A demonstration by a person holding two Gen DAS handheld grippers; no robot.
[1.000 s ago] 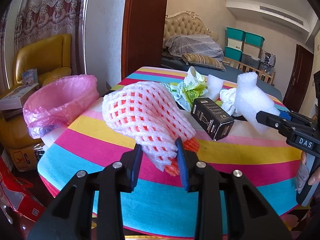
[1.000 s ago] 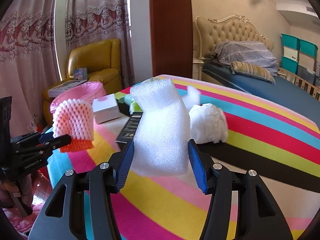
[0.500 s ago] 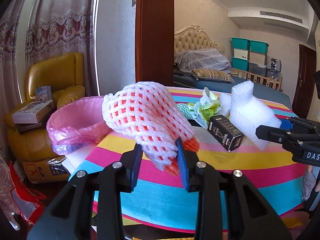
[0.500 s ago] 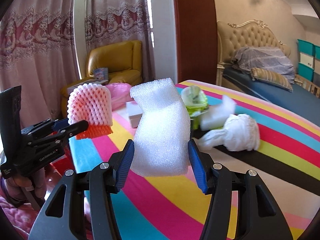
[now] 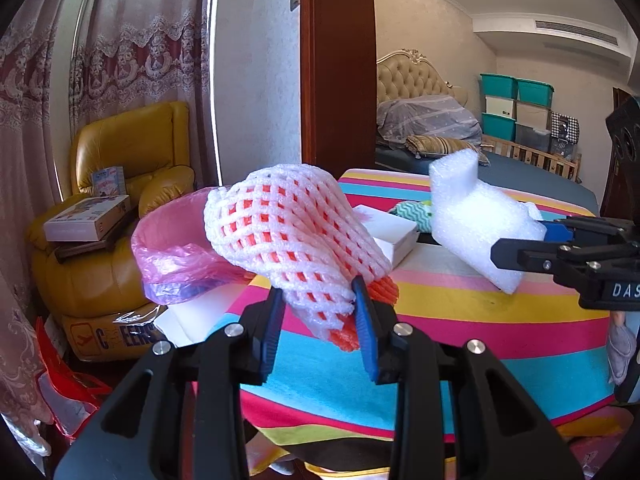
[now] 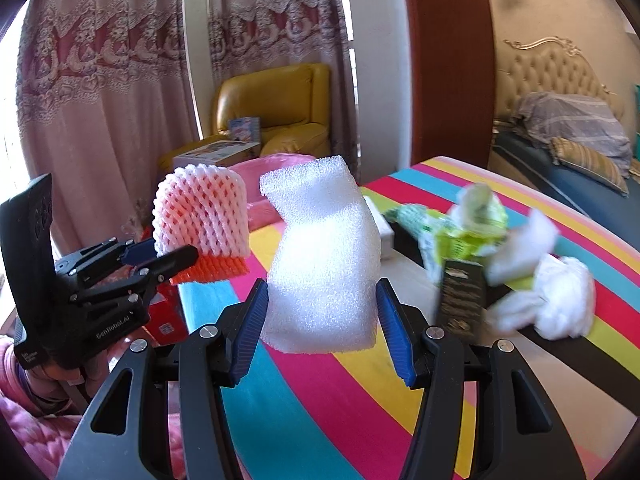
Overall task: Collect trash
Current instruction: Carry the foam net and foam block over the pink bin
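Foam netting, white over an orange inner sleeve, is gripped at its lower end by the left claw, both blue pads pressed against it. The netting is held raised above the near edge of the striped surface. A white foam block is clamped between the pads of the right claw and is likewise held clear of the surface. A pink trash bag with an open mouth is seen at the left edge of the surface, just beyond the netting. Remaining litter is observed further back: a black carton, a green wrapper and what is probably crumpled white tissue, all blurred in the right wrist view. A white box is noted beside the bag.
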